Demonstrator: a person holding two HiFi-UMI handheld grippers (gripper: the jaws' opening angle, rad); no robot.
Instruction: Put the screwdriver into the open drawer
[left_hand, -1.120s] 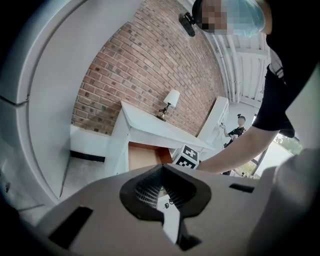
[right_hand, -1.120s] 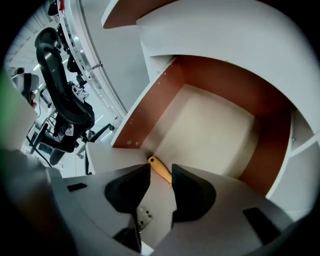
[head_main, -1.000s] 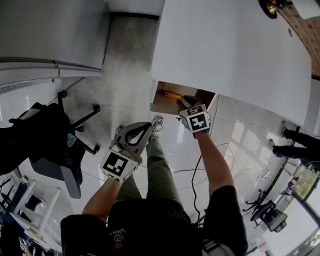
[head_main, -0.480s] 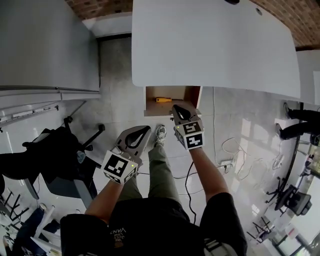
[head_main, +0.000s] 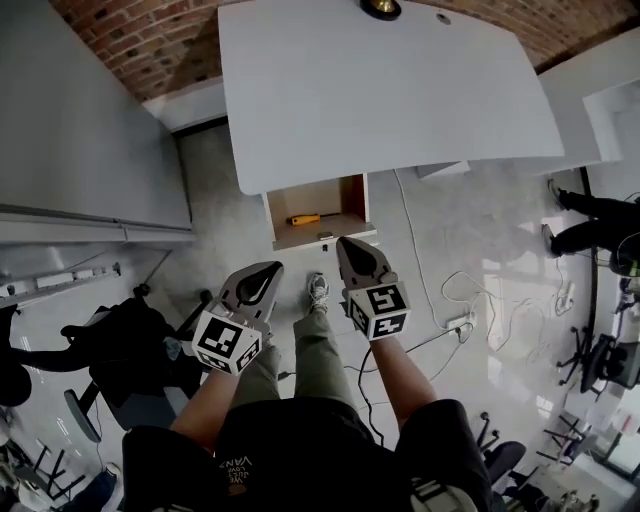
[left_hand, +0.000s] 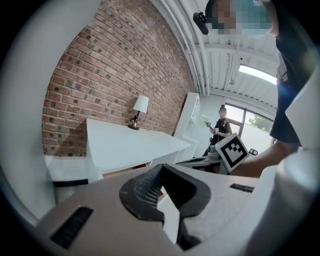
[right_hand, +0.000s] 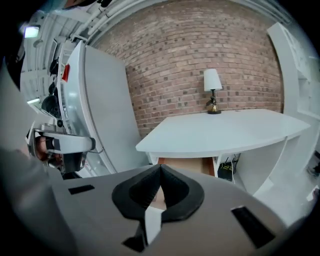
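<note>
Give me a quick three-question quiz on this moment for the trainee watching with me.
1. True or false: the screwdriver lies inside the open drawer.
2. Pick one. The jaws of the right gripper are: A) open and empty, B) shut and empty, C) shut on the screwdriver.
3. Fill the gap: on the white table, by the brick wall, stands a ____.

Key: 1 true. 2 B. 3 lamp.
</note>
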